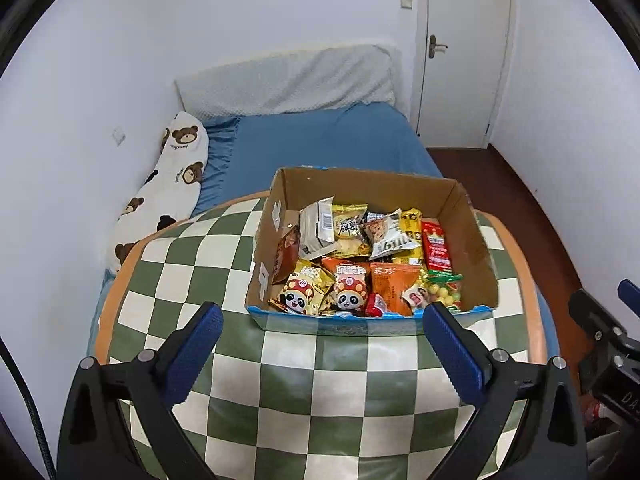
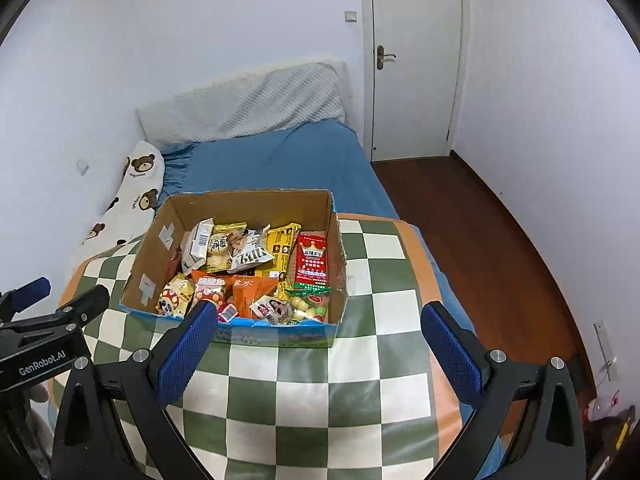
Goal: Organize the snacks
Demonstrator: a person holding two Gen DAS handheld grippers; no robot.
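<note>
An open cardboard box [image 1: 468, 236] [image 2: 256, 204] with a blue outer skin stands on a green-and-white checked cloth [image 1: 312, 384] [image 2: 320, 380]. It holds several snack packets: two panda-print bags [image 1: 302, 292], an orange bag [image 1: 390, 284] [image 2: 248, 290], a red packet [image 1: 436, 248] [image 2: 312, 258], a white bag [image 1: 388, 236] [image 2: 250, 252]. My left gripper [image 1: 324, 314] hangs open just short of the box's near wall, nothing between its fingers. My right gripper [image 2: 320, 314] is open too, near the box's front right corner, holding nothing.
The cloth covers a table with an orange border, next to a bed with a blue sheet [image 1: 320, 140] [image 2: 280, 160], a bear-print pillow [image 1: 168, 184] [image 2: 132, 192] and a white headboard cushion. A white door [image 1: 464, 52] [image 2: 416, 60] and wooden floor [image 2: 480, 240] lie to the right.
</note>
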